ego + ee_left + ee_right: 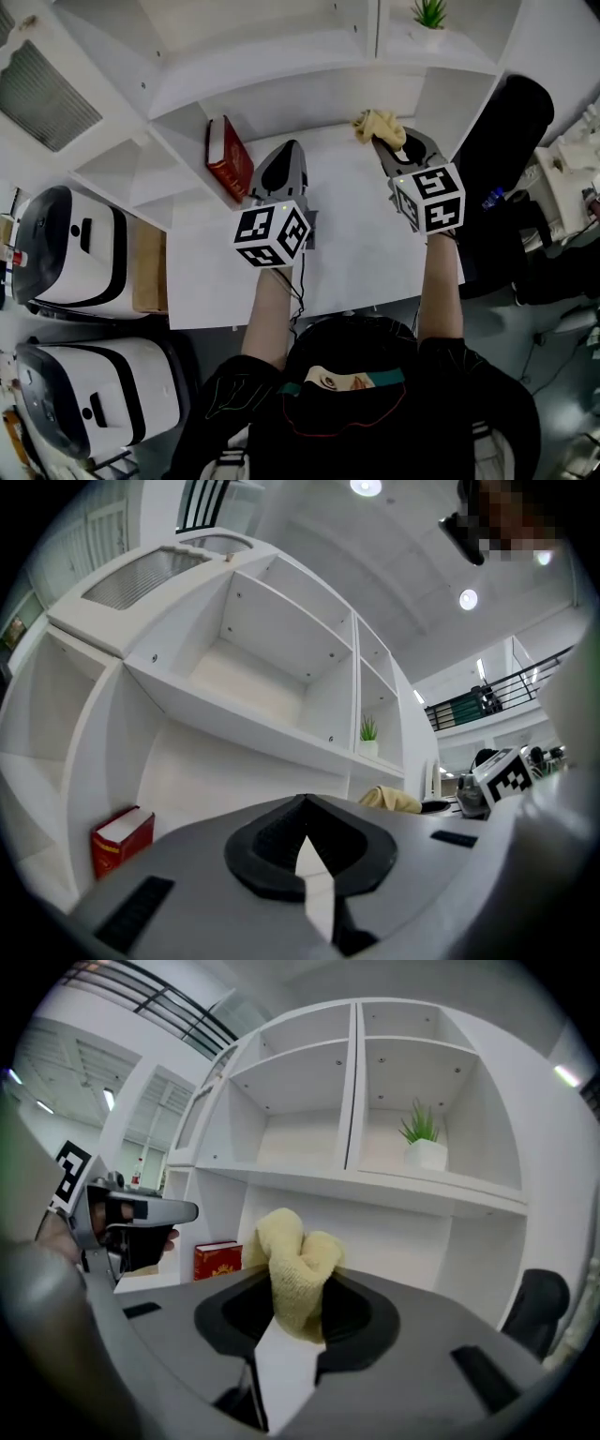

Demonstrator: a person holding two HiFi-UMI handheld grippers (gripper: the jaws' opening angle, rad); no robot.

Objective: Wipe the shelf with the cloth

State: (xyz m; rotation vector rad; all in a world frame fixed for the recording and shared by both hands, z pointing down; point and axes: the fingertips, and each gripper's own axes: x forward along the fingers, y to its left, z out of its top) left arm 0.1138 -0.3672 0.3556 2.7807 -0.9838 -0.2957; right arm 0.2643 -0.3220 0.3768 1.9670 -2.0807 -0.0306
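Wiping looks about to start: the right gripper (389, 142) pinches the yellow cloth (378, 125) at the shelf's (347, 225) far right. Next, press down and sweep left. The left gripper (284, 150) is closed and empty.

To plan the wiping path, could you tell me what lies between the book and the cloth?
Head view: only the left gripper, beside the book; the shelf from there to the cloth is bare.

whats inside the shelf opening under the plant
Red book at left; yellow cloth, clamped in the right tool, at right. The surface beneath the cloth is hidden.
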